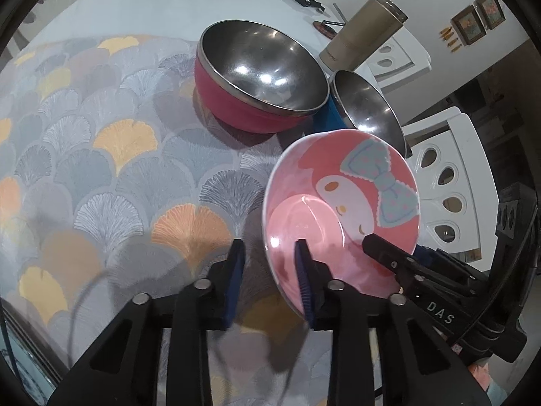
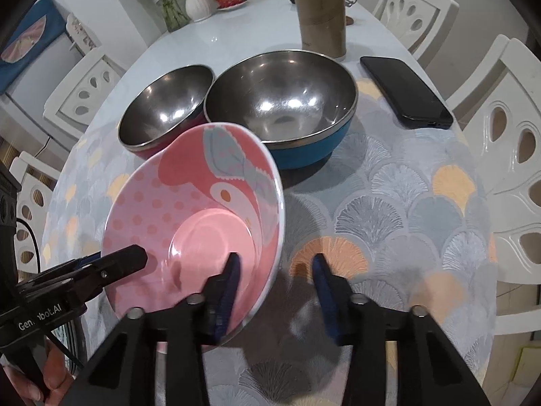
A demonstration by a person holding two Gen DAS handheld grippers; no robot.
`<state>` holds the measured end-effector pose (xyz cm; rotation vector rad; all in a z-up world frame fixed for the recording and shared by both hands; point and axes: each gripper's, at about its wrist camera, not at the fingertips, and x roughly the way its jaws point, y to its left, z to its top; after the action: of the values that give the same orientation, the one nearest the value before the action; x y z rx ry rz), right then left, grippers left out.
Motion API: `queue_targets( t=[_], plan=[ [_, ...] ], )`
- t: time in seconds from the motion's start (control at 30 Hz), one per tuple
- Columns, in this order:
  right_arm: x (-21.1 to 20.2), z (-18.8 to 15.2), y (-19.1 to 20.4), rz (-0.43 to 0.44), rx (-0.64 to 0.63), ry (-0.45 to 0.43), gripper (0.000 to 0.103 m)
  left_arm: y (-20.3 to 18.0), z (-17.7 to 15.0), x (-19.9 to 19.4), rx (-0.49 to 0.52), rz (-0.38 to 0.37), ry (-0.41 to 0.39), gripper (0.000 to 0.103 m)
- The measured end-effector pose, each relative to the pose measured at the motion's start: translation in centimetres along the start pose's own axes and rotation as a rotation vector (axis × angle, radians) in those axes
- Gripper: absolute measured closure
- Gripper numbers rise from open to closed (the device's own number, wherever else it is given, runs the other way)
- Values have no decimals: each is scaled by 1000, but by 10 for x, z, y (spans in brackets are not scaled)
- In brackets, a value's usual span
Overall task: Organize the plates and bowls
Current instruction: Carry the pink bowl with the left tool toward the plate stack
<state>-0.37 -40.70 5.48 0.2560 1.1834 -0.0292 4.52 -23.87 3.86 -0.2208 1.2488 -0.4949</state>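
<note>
- Both grippers, left (image 1: 270, 257) and right (image 2: 275, 270), have open jaws straddling the tilted pink bowl's (image 2: 189, 209) rim.
- Two metal bowls (image 2: 280, 101) sit behind on the tabletop (image 2: 389, 203).

— Where does the cartoon bowl (image 2: 189, 216) sit?
— Between the tongs: right of the left gripper (image 1: 270, 264), left of the right gripper (image 2: 275, 270), its rim between each one's fingers.
— And ahead?
— The left steel bowl (image 2: 165, 108) and right steel bowl (image 2: 280, 101), side by side on the mat (image 2: 389, 203). The canister (image 2: 321, 10) stands behind the right one, the phone (image 2: 405, 91) to its right.
</note>
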Motion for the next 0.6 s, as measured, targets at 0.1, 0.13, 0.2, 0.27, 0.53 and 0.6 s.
queue_targets(
  t=[0.1,0.13,0.2,0.27,0.53,0.6],
  plan=[
    [1,-2,2,5,-14,-2,71,-7,-2,-1,16,-4,-7,85],
    [0,-3,3,11,-18,-3,72,-9,-2,-1,23,4,-9,85],
    [-1,-4,5,19,-24,-6,74,-13,-4,-2,36,14,-12,85],
    [-3,-6,10,28,-33,-10,77,-16,-6,-3,39,12,-15,86],
    [-15,-20,20,21,-63,-32,77,-18,-15,-15,47,16,-32,86],
    [-19,-24,20,26,-66,-31,77,-19,-20,-21,57,13,-34,86]
  ],
)
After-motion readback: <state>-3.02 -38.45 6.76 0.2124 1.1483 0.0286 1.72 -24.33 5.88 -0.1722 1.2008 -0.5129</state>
